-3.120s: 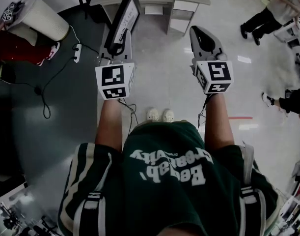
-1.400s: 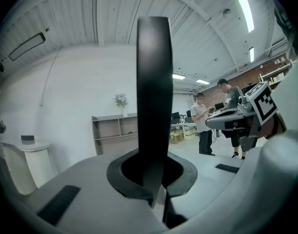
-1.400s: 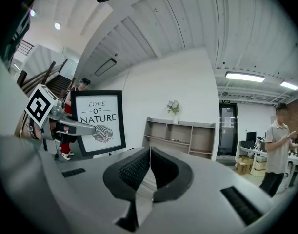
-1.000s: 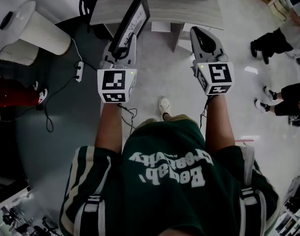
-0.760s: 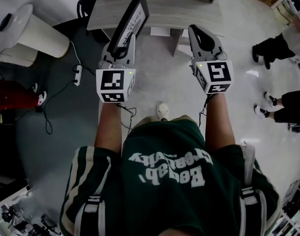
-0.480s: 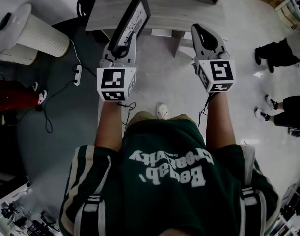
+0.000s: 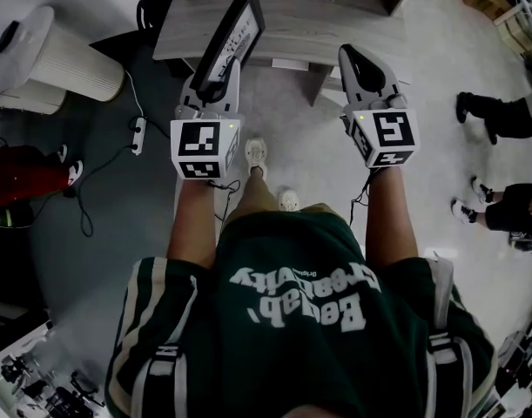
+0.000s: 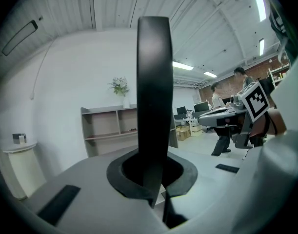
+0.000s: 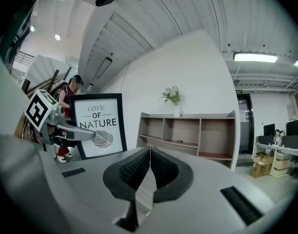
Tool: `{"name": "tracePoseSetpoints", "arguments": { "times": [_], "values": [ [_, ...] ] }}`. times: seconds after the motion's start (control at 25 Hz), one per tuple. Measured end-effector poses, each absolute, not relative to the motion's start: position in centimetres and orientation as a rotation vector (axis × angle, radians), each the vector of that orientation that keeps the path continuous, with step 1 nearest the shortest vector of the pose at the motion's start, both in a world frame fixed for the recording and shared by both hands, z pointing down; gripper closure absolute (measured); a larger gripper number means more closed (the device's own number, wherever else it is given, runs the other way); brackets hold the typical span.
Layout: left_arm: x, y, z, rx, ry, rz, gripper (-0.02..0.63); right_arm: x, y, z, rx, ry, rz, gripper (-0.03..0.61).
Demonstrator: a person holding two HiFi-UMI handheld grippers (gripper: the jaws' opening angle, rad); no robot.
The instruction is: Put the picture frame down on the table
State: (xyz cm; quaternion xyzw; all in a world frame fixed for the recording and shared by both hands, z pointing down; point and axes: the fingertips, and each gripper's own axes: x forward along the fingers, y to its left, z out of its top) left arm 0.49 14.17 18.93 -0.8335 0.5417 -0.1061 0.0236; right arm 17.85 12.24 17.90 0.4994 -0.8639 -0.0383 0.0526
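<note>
At far left a white cylinder [image 7: 70, 46] stood on the floor, with a cable [image 7: 81, 185] trailing near the person's feet. The left gripper [image 7: 215, 75] had its jaws clamped on the bottom edge of the frame [image 7: 232, 26], which rose upright and edge-on between them in the left gripper view [image 8: 153, 82]. The frame was in the air, its top reaching over the near edge of the table [image 7: 292, 11], not resting on it. To the right, the right gripper [image 7: 363, 66] hung empty, its jaws pressed together with nothing between them [image 9: 149, 172]; its view caught the frame's printed face [image 9: 97, 126] off to its left. People stood farther right, well apart.

The likely trouble was the single-edge hold: a tall frame pinched at one point could swing in the jaws as it was lowered. Its lower corner could knock the table's edge, and if let go while upright it would probably tip over. The empty gripper could steady it.
</note>
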Motion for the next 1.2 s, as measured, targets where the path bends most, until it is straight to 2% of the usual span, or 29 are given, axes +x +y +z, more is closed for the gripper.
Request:
{"name": "tracePoseSetpoints", "arguments": {
  "times": [1.2],
  "values": [
    [-9.7, -15.7, 25.8, -2.713, 1.48, -0.433, 0.588, 5.2, -15.8, 21.6, 1.605, -2.557, -0.108, 0.545]
  ]
}}
